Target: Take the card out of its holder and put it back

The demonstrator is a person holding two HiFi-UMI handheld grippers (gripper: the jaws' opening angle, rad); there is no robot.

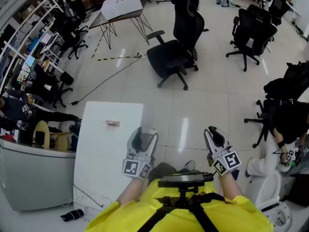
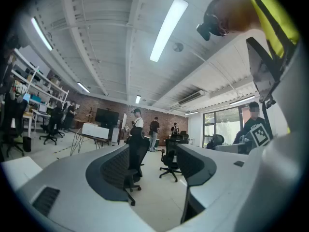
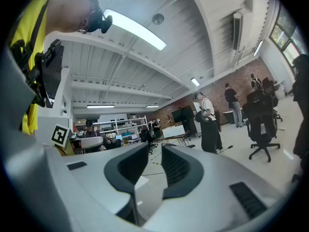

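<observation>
A small pink card in its holder (image 1: 112, 123) lies on the white table (image 1: 99, 168) at the left of the head view. My left gripper (image 1: 144, 135) is held up just off the table's right edge, nearer me than the card. Its jaws stand wide open with nothing between them, and in the left gripper view the left gripper (image 2: 155, 151) looks level across the room. My right gripper (image 1: 215, 134) is raised over the floor to the right, well away from the table. In the right gripper view the right gripper (image 3: 154, 151) shows a narrow empty gap.
A black office chair (image 1: 176, 47) stands on the shiny floor ahead, more chairs (image 1: 251, 33) at the back right. A cable (image 1: 104, 79) runs across the floor. A person sits at a grey desk (image 1: 34, 173) left of the table. A folding table (image 1: 120, 8) stands far back.
</observation>
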